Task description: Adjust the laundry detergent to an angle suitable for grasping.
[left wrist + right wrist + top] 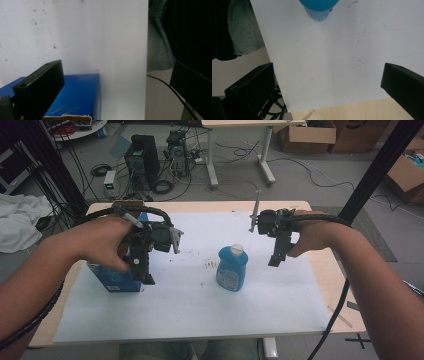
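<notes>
A blue bottle (231,268) with a white cap stands upright near the middle of the white sheet (190,310). An open blue cardboard box (116,279) stands at the sheet's left edge. My left gripper (146,276) hangs over the box's right side, pointing down, its jaws wide apart and empty. In the left gripper view the left gripper (116,72) looks down on the blue box (77,97) between its jaws. My right gripper (275,261) hovers right of the bottle, open and empty. The right gripper view has the right gripper (327,72) over bare sheet, the bottle (319,7) at the top edge.
The sheet covers most of a wooden table (330,265). A black post (375,170) rises at the right. Beyond the table lie computer towers (142,160), cables, a second table (240,150) and cardboard boxes (307,137). A white cloth (17,222) lies at the left.
</notes>
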Action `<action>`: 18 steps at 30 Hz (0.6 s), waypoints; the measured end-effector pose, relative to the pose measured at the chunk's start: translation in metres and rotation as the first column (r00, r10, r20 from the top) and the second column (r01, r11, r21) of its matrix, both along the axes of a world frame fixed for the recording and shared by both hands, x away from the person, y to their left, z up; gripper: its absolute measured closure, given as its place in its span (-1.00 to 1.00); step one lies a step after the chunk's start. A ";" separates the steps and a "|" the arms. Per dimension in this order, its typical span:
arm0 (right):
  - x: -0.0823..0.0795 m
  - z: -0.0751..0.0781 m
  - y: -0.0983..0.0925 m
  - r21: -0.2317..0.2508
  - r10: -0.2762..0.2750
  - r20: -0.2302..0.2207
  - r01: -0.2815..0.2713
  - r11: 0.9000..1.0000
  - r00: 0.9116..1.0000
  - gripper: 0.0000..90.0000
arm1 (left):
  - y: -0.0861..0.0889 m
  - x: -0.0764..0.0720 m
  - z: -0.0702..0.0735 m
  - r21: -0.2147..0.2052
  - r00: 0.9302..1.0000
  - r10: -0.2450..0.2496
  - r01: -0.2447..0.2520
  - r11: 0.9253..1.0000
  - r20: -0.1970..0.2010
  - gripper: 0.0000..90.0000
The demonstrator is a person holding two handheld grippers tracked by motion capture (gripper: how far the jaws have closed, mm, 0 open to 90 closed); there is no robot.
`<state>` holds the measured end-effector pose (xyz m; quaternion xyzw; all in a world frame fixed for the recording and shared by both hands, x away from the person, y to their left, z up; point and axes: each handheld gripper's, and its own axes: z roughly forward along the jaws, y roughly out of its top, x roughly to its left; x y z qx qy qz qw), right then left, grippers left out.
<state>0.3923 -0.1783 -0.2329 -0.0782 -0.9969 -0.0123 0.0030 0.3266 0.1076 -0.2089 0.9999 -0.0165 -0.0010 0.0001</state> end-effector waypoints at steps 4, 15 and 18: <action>0.001 -0.003 0.002 -0.011 0.007 -0.001 -0.007 1.000 1.000 -1.00 | -0.001 0.001 -0.002 0.003 1.000 0.004 -0.004 1.000 -0.004 -1.00; 0.001 -0.001 -0.005 0.003 -0.005 0.007 0.005 1.000 1.000 -1.00 | -0.002 0.000 -0.003 -0.004 1.000 0.008 -0.008 1.000 -0.005 -1.00; 0.000 -0.001 -0.005 0.008 -0.004 0.006 0.004 1.000 1.000 -1.00 | -0.002 -0.001 -0.004 -0.014 1.000 0.004 -0.005 1.000 -0.007 -1.00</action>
